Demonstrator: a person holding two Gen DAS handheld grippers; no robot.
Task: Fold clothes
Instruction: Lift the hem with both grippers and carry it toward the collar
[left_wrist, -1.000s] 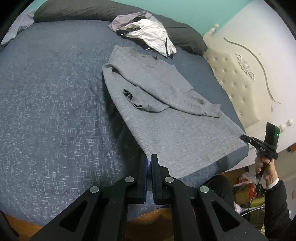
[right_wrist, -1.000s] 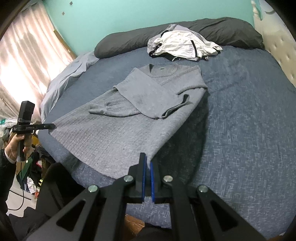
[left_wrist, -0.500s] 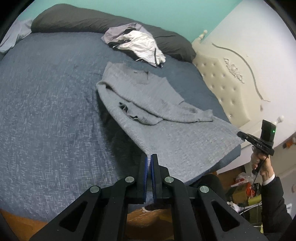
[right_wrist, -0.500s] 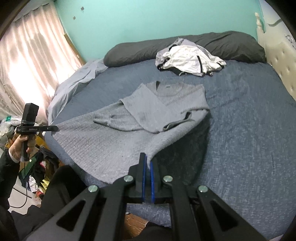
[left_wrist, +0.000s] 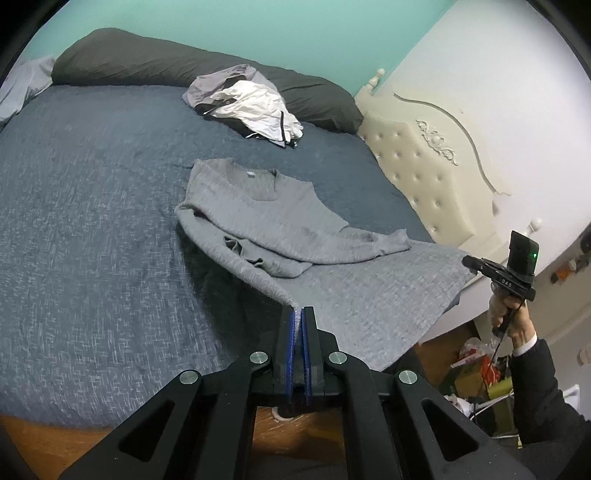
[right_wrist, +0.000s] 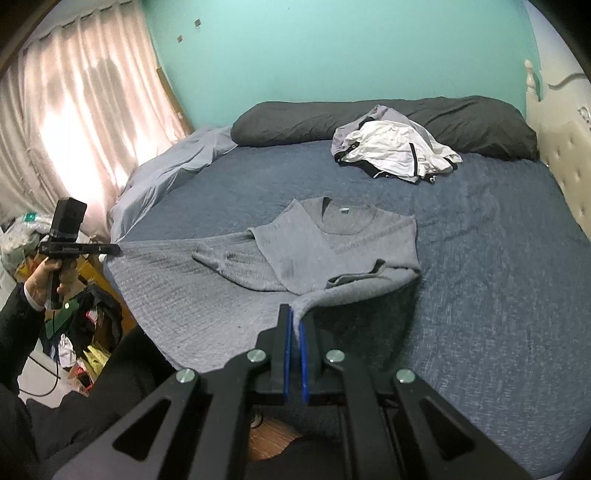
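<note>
The grey sweater (left_wrist: 266, 218) lies on the bed (left_wrist: 92, 221), collar toward the pillow (right_wrist: 461, 118), sleeves folded across its chest. The left gripper (left_wrist: 297, 317) and right gripper (right_wrist: 294, 321) each pinch a hem corner, fingers closed, lifting the hem taut above the bed's edge.

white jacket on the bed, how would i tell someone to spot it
Start at the bed with its dark blue cover and look to the far end, where a long dark pillow lies against the teal wall. The white jacket sits crumpled right in front of it. Unlike the grey sweater spread out nearer, it is bunched up, white with black trim.
</note>
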